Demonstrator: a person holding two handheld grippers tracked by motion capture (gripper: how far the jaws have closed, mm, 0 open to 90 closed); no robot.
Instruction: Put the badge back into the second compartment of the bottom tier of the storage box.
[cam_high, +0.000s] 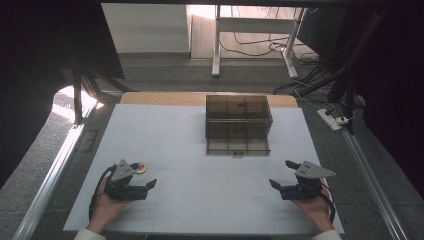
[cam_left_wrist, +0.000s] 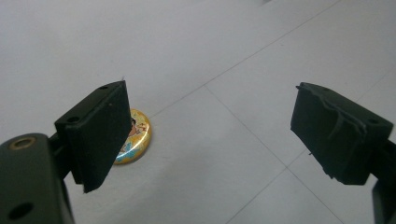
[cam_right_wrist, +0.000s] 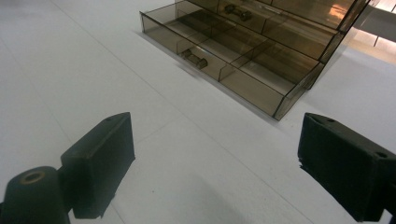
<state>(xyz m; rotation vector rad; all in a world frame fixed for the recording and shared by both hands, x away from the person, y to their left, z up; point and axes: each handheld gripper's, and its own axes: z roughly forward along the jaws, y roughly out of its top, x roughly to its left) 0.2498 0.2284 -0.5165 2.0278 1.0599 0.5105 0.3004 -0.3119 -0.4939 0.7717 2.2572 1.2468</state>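
A: Start at the left gripper (cam_high: 150, 186). What is it doing?

B: It is released, jaws spread wide, holding nothing. In the left gripper view the round gold pin badge (cam_left_wrist: 133, 136) lies flat on the white counter (cam_left_wrist: 224, 56), half hidden behind the left-hand pad (cam_left_wrist: 100, 135), outside the gap between the jaws rather than in it.

A: And from above?

B: The badge (cam_high: 142, 168) sits just beside the gripper's grey plate, on the far side of the hand, near the counter's left front.

A: The right gripper (cam_high: 276, 186)?

B: Also released and empty, resting low near the right front of the counter. Its own view looks toward the smoky clear drawer organiser (cam_right_wrist: 243, 51), whose lower drawer (cam_high: 238, 138) is pulled out and seems empty.

A: So which step is this?

B: I judge it the approach, before any grasp. The badge looks meant for that open drawer, well apart from it at the far middle.

A: Next move?

B: Swing the left gripper so the badge falls between the pads, come down low, since it lies thin and flat, then close on its rim.
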